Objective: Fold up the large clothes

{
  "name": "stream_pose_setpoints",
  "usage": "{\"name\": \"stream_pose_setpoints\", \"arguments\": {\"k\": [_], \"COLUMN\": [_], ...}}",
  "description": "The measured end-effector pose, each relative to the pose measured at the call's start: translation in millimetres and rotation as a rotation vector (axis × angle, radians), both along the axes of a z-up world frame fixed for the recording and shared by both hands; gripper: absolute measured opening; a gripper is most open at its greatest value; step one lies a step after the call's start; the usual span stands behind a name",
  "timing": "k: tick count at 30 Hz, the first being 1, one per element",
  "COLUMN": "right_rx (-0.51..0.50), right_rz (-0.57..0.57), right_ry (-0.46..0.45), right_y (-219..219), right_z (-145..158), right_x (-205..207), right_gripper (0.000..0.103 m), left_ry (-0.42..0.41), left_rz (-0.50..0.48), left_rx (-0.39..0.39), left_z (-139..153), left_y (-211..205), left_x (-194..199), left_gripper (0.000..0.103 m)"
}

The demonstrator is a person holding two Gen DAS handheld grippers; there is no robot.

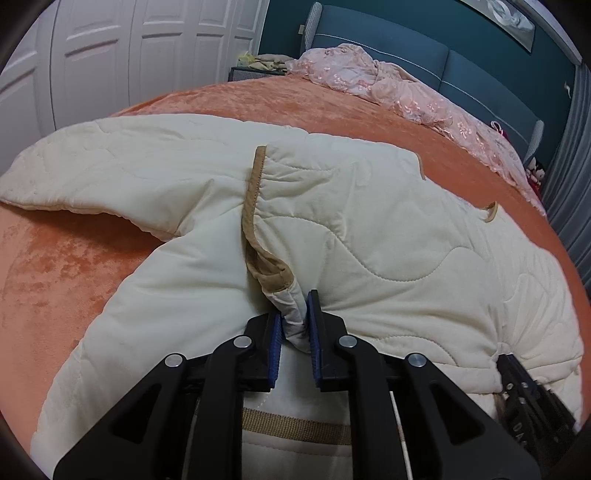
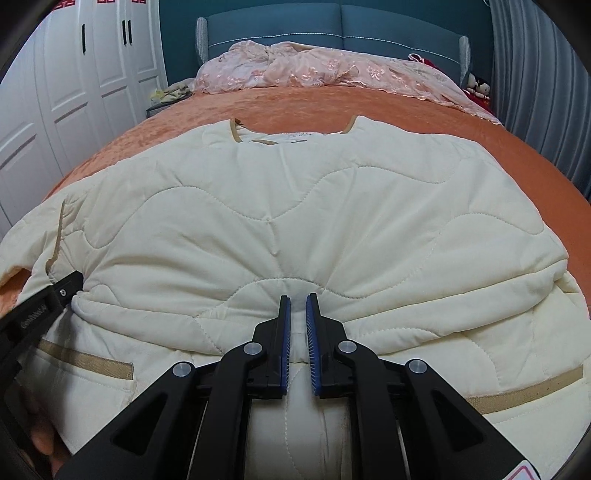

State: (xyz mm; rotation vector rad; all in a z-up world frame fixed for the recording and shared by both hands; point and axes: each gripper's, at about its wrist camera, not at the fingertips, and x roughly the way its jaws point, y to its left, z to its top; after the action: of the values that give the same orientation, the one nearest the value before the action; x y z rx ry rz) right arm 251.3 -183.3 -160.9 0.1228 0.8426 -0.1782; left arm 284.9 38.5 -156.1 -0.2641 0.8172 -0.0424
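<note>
A large cream quilted jacket [image 2: 295,206] with tan trim lies spread on the orange bed, collar toward the headboard. It also shows in the left wrist view [image 1: 369,236], one sleeve reaching left. My left gripper [image 1: 297,317] is shut on a bunched fold of the jacket beside the tan-edged front opening [image 1: 255,206]. My right gripper [image 2: 298,306] is shut on a pinch of the jacket's lower body, the fabric puckering into its jaws. The left gripper's black tip [image 2: 62,288] shows at the left edge of the right wrist view, and the right gripper [image 1: 524,391] at the lower right of the left wrist view.
The orange bedspread [image 2: 369,103] covers the bed. A crumpled pink lace cover [image 2: 314,70] lies against the blue headboard [image 2: 332,26]. White wardrobe doors [image 2: 74,92] stand at the left and grey curtains [image 2: 546,92] at the right. Plush toys [image 2: 478,88] sit by the headboard.
</note>
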Motion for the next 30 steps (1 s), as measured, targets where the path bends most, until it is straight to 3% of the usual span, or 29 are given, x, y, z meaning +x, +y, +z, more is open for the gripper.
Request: {"name": "stream_pose_setpoints", "arguments": {"k": [1,3,6,9,12,15,17,19,20,21,23,27,30], "right_rx": [0.002,-0.001,-0.013,-0.006,-0.015,-0.03,-0.031,-0.03,-0.031,-0.032,-0.029,-0.022,-0.011], "right_rz": [-0.001,-0.001,-0.002,-0.003,-0.003,-0.004,-0.004,-0.004,-0.004,-0.004,-0.004,-0.004,-0.005], "right_ry": [0.003,0.005,0.005,0.003,0.005,0.007,0.007,0.007,0.007,0.007,0.006,0.003,0.0], "right_y": [-0.4,-0.8,0.0,-0.9,-0.4,1.4,1.3,1.6,2.0,1.8,1.5,1.3,0.7], "right_z": [1.1,2.4,3.1,3.6,3.6,3.5,3.5,3.4,3.6,3.4,3.3,3.4,4.1], "right_x": [0.0,1.2,1.1,0.8,1.3,2.0,2.2,2.4,2.7,2.7,2.5,2.3,2.3], "right_gripper": [0.01,0.01,0.01,0.01,0.01,0.01,0.01,0.01,0.01,0.01,0.01,0.01,0.01], "left_ry": [0.02,0.057,-0.001,-0.031,0.062,0.097,0.083,0.077,0.067,0.072,0.111,-0.002,-0.129], "left_rz": [-0.012,-0.011,0.108,0.264,0.429,0.582,0.625,0.635,0.625,0.598,0.551,0.425,0.241], "left_rx": [-0.072,-0.198,-0.246,-0.215,-0.218,-0.323,-0.393,-0.385,-0.36,-0.343,-0.341,-0.275,-0.226], "left_z": [3.9,16.5,44.4,57.1,41.9,24.4,16.5,17.2,19.8,21.3,24.6,83.9,156.7], "left_y": [10.2,41.1,110.3,195.4,281.4,354.0,381.4,389.5,388.5,387.6,378.2,331.5,247.7], "left_x": [-0.4,-7.1,-27.0,-31.1,-15.0,-12.3,-7.9,2.5,9.6,17.9,37.1,53.4,61.1], "left_gripper": [0.018,0.033,0.076,0.086,0.086,0.083,0.082,0.08,0.069,0.039,0.007,0.006,0.006]}}
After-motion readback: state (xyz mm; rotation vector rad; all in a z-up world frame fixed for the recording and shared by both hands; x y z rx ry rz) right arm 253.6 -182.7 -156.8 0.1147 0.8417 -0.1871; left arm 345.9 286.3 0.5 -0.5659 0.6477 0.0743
